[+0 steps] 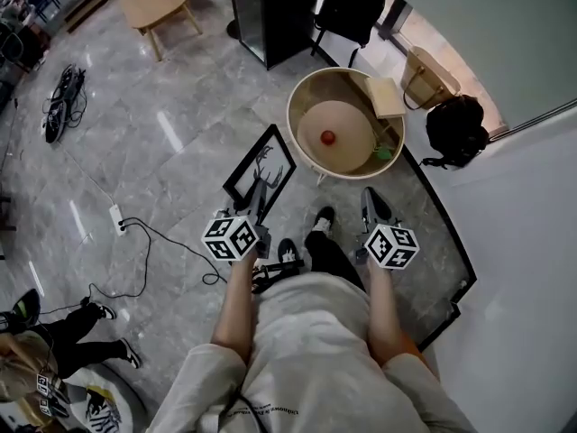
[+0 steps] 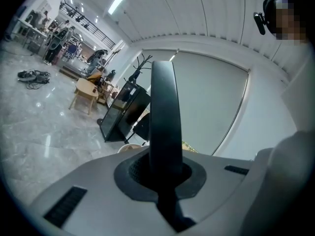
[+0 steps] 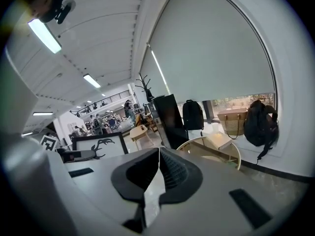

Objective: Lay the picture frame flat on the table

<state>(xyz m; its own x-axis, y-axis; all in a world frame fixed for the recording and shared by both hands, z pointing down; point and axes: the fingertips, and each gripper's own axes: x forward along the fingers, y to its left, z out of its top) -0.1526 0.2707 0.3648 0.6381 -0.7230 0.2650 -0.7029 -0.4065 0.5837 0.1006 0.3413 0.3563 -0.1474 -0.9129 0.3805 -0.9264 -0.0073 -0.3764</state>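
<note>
The picture frame point(image 1: 261, 171), black-edged with a deer print, is held upright and tilted above the floor, left of the round wooden table point(image 1: 302, 97). My left gripper point(image 1: 260, 209) is shut on its lower edge. In the left gripper view the frame's black edge point(image 2: 165, 117) stands up between the closed jaws of the left gripper point(image 2: 165, 170). My right gripper point(image 1: 370, 202) hovers near the table's near rim, apart from the frame. In its own view the right gripper point(image 3: 158, 167) is shut on nothing, with the frame point(image 3: 101, 146) off to its left.
On the table lie a small red thing point(image 1: 327, 137), a tan notebook point(image 1: 386, 96) and a green item point(image 1: 384, 152). Behind it are a black cabinet point(image 1: 275, 12), a dark chair point(image 1: 350, 7), a tan bag point(image 1: 427, 77) and a black backpack point(image 1: 457, 129). Cables point(image 1: 135, 233) trail on the floor at left.
</note>
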